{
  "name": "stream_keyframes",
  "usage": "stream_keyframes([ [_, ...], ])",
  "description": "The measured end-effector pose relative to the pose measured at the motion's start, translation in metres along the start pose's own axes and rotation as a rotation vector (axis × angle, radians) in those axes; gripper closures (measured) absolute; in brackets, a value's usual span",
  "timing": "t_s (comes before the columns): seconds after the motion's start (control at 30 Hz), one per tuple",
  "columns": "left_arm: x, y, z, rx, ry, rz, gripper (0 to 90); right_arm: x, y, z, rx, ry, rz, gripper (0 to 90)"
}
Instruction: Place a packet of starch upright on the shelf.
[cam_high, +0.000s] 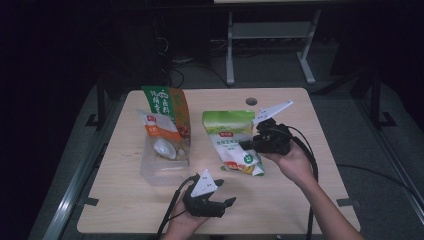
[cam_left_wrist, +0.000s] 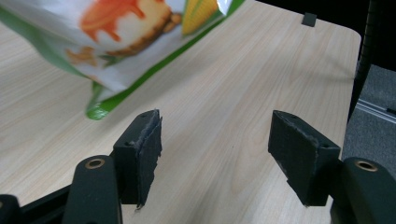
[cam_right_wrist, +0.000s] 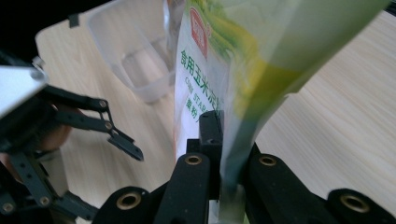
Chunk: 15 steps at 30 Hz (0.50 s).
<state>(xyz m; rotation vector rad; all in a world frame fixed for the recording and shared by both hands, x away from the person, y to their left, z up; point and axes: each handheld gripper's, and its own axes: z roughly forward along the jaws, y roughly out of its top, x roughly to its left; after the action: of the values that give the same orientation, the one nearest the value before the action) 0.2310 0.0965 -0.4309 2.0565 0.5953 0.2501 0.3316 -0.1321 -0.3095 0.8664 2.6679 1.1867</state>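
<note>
High view: right tool (cam_high: 248, 145) is clamped on the right edge of the green starch bag (cam_high: 231, 140), which is tilted with its lower end near the desk (cam_high: 300, 200). Clear plastic container (cam_high: 162, 162) stands just left of the bag, two other packets (cam_high: 167, 117) upright inside it. Left tool (cam_high: 220, 197) sits in front of the bag, apart from it, jaws wide and empty.
</note>
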Motion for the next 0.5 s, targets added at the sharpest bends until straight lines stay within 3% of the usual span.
stream_keyframes([
  [0.23,-0.004,-0.004,0.0,0.007,-0.004,0.021,31.5,0.01,0.022,0.005,-0.006,0.015,-0.03,88.2],
  [0.5,-0.006,-0.005,-0.001,0.004,-0.013,0.016,30.4,0.023,0.047,0.011,-0.017,0.043,-0.076,88.2],
])
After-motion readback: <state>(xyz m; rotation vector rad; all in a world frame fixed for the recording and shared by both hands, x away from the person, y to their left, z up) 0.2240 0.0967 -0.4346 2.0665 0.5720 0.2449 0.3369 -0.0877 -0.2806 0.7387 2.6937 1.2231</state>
